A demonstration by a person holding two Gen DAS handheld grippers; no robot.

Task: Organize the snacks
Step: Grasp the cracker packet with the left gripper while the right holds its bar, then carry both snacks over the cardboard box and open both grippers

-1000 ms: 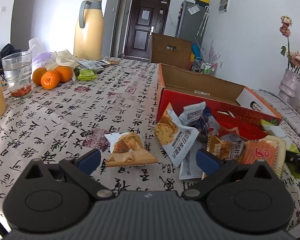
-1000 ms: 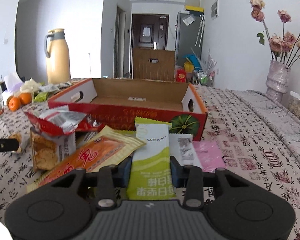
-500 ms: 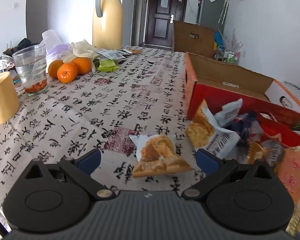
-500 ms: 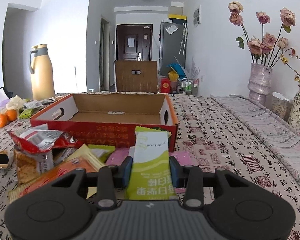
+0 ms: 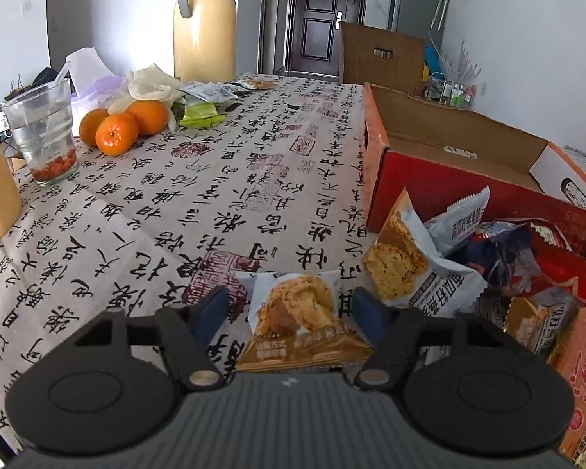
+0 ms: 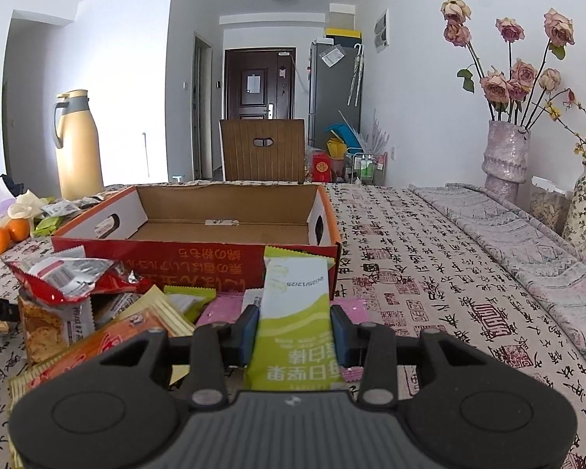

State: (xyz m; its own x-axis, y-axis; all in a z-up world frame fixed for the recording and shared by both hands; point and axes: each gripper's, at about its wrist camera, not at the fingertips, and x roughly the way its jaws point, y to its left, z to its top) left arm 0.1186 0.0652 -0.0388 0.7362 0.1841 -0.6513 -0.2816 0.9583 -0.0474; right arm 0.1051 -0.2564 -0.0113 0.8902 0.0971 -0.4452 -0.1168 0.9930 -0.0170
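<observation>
1. Cloth-covered table (image 5: 144,211), beige with black calligraphy print, carries everything.
2. Red cardboard box (image 6: 199,250), open top, looks empty inside, sits mid-table.
3. Snack pile (image 6: 82,305) lies loose on the cloth against the box's near wall: red, orange, white and pink packets.
4. Yellow thermos (image 5: 205,23), glass (image 5: 45,129) and three oranges (image 5: 117,133) stand at the table's far left, well apart from the box.
5. Right gripper (image 6: 295,330): clamped on a green-and-white snack bar (image 6: 295,312), pads pressing both long edges, bar upright in front of the box's near wall.
6. Left gripper (image 5: 289,310): jaws have just been closing around a biscuit packet (image 5: 297,312) lying on the cloth left of the pile; gaps show both sides, pads not touching, so not gripped yet.
</observation>
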